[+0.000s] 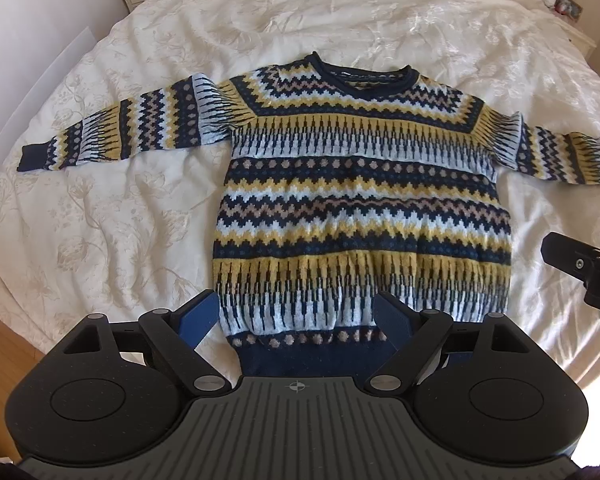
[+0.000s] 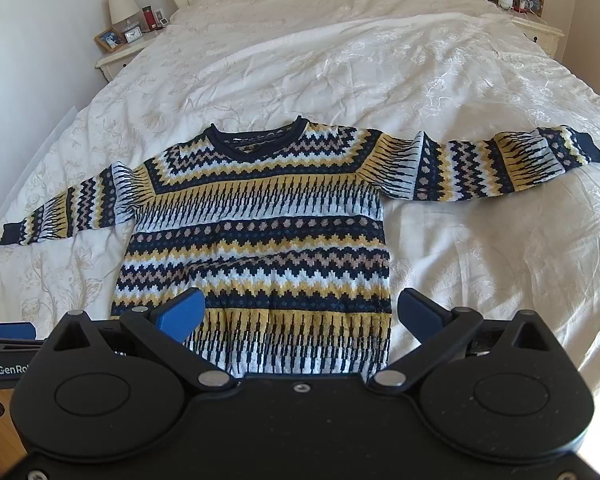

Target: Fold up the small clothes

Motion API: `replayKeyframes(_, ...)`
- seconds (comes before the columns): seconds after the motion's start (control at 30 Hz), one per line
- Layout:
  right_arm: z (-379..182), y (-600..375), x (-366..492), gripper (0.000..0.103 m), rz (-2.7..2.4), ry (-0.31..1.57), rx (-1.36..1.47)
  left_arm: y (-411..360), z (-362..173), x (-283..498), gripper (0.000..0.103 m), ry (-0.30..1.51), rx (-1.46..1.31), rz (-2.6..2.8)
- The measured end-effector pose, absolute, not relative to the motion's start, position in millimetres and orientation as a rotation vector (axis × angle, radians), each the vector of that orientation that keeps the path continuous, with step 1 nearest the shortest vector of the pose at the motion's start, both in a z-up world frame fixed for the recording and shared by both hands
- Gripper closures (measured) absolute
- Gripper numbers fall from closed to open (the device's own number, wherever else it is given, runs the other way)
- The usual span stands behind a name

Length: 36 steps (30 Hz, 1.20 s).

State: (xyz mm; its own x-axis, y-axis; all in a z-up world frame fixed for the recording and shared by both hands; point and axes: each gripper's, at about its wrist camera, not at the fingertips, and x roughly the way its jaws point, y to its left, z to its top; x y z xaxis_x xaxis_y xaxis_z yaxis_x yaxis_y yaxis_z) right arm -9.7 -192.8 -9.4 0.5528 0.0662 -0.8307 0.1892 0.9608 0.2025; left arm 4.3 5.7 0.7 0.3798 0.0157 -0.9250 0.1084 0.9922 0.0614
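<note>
A knitted sweater [image 1: 360, 184] in navy, yellow and pale blue zigzag bands lies flat on the white bedspread [image 1: 120, 208], front up, both sleeves spread out sideways. My left gripper [image 1: 298, 314] hovers open above the hem's left part, blue pads wide apart, nothing between them. The right gripper [image 2: 300, 306] also hangs open over the sweater [image 2: 260, 240], near the lower right of its body, holding nothing. Its dark body [image 1: 584, 268] shows at the right edge of the left wrist view. The left sleeve's navy cuff [image 1: 34, 158] and the right sleeve's cuff [image 2: 590, 146] lie flat.
The bedspread [image 2: 460, 92] is rumpled and stretches far beyond the sweater. A nightstand [image 2: 124, 56] with a lamp, frames and a clock stands at the back left, another nightstand [image 2: 540, 28] at the back right. Wooden floor [image 1: 4, 360] shows by the bed's near left edge.
</note>
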Motion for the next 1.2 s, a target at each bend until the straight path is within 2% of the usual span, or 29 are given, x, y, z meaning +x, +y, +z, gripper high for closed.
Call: replayKeyframes(1.2, -12.7, -172.5, 61.8, 0.001, -0.130, 1.013, 0.304, 23.0, -3.0, 87.5, 0.020, 1.235, 0.126, -0.111)
